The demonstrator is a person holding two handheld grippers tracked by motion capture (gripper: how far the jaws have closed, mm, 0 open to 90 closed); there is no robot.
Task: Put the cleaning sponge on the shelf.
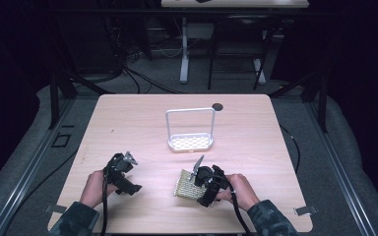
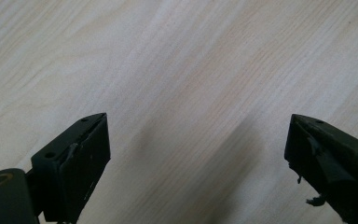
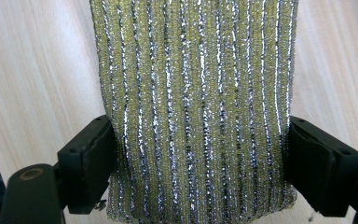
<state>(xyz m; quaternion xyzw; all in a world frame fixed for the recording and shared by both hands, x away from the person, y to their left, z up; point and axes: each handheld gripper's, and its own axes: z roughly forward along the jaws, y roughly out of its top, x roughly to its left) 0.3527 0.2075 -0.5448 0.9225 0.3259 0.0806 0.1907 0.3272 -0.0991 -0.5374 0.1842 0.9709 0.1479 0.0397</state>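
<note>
The scrubber (image 1: 188, 184), a yellow-green pad shot with silver threads, lies flat on the worktop (image 1: 142, 113), well short of the white rack (image 1: 190, 132) and nearer the person. The right gripper (image 1: 197, 183) is set over the edge of the scrubber farthest from the rack. In the right gripper view the jaws are seen pressed against the two long sides of the scrubber (image 3: 196, 107), about half closed, so the pad is taken to be gripped across its width. It is not yet lifted, as far as can be told.

The left gripper (image 1: 126, 169) is held above bare wood, off to the left of the scrubber and likewise short of the rack; its jaws stand wide with nothing between them.

The rack stands empty in the middle of the worktop, its handle upright. The work is judged to be at its start: the grasp is made, while the lift, the carry to the rack and the release there are all left to do.
</note>
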